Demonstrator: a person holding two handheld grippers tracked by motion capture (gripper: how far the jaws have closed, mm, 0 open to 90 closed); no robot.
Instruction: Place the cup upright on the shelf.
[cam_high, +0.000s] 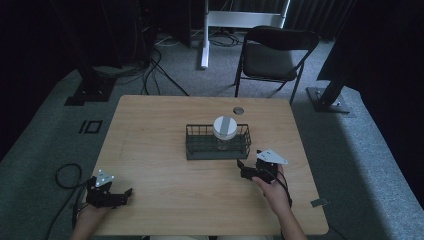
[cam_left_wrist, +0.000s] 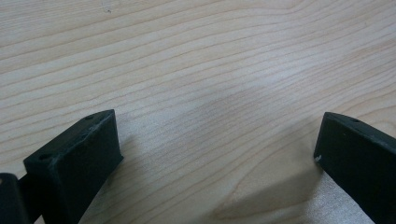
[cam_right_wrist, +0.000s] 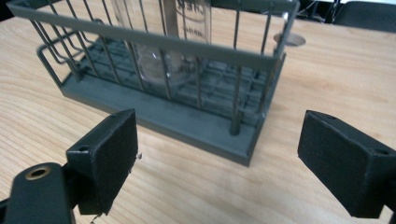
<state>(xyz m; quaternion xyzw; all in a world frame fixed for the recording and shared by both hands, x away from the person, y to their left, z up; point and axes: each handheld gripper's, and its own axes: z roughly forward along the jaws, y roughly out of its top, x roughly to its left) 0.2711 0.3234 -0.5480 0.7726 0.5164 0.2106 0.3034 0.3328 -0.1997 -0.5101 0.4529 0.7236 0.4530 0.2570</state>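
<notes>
Clear glass, a jar (cam_high: 225, 134) with a white lid is stood in the dark grey wire basket (cam_high: 196, 148) at mid-table; in the right gripper view its top is cut off and its printing is barred by wires. Just beside the basket's end, the right gripper (cam_right_wrist: 217, 149) is held wide and empty. Well apart, the left gripper (cam_left_wrist: 217, 140) is spread wide over bare light wooden table (cam_high: 165, 190).

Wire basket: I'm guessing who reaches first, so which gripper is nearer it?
Right. The right gripper sits just off the wire basket; the left gripper is far off by the table's near-left corner.
</notes>
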